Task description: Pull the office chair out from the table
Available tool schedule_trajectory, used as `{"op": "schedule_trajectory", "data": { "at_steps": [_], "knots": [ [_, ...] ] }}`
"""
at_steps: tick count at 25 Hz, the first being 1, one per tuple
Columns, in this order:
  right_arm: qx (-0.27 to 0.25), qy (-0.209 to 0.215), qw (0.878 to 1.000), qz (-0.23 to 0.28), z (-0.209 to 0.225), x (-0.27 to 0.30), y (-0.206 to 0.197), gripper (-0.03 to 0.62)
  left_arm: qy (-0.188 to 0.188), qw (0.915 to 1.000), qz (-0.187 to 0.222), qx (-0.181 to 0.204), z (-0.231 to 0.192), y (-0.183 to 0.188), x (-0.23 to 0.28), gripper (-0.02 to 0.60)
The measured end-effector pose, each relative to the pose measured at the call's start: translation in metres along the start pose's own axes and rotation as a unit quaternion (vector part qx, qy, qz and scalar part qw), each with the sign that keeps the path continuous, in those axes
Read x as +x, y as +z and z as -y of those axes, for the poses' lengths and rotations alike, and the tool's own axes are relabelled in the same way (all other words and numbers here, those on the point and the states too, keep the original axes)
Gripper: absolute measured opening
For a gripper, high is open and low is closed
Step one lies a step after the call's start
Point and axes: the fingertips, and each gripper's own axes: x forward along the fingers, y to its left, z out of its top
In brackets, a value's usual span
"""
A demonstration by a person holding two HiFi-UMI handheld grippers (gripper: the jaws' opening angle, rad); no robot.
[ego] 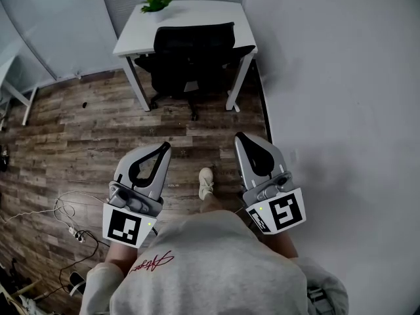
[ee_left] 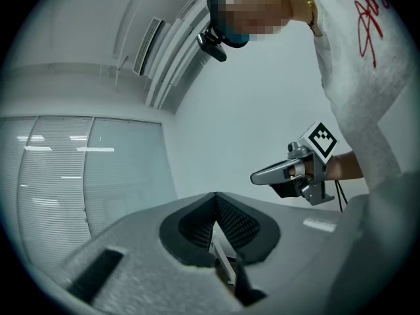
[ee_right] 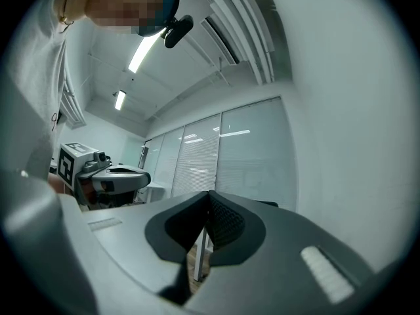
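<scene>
The black office chair [ego: 190,61] stands pushed in under the white table [ego: 203,15] at the far end of the room, some way ahead of me. Both grippers are held low in front of my body, pointing toward it and well short of it. My left gripper [ego: 164,147] is shut with nothing between its jaws, and so is my right gripper [ego: 240,137]. In the left gripper view the closed jaws meet at the tip of the left gripper [ee_left: 215,199], with the right gripper [ee_left: 256,176] beside it. The right gripper view shows the right gripper [ee_right: 209,195] shut.
A potted plant [ego: 156,2] sits on the table's back edge. A white wall [ego: 341,97] runs along the right. My shoe [ego: 206,182] is on the wood floor [ego: 85,130]. Cables and a power strip [ego: 73,231] lie at lower left. Another table's leg [ego: 29,107] shows at far left.
</scene>
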Motion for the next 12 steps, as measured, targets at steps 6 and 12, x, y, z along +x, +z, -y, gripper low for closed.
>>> {"op": "schedule_trajectory", "data": {
  "at_steps": [6,12],
  "knots": [
    [-0.003,0.004,1.000,-0.001,0.026,0.031,-0.008,0.002,0.009,1.0000,-0.003,0.001,-0.026,-0.013,0.030,-0.006],
    [0.001,0.009,1.000,-0.004,0.044,0.058,-0.009,0.002,0.017,0.9998,-0.004,-0.001,-0.050,-0.017,0.052,-0.006]
  ]
}}
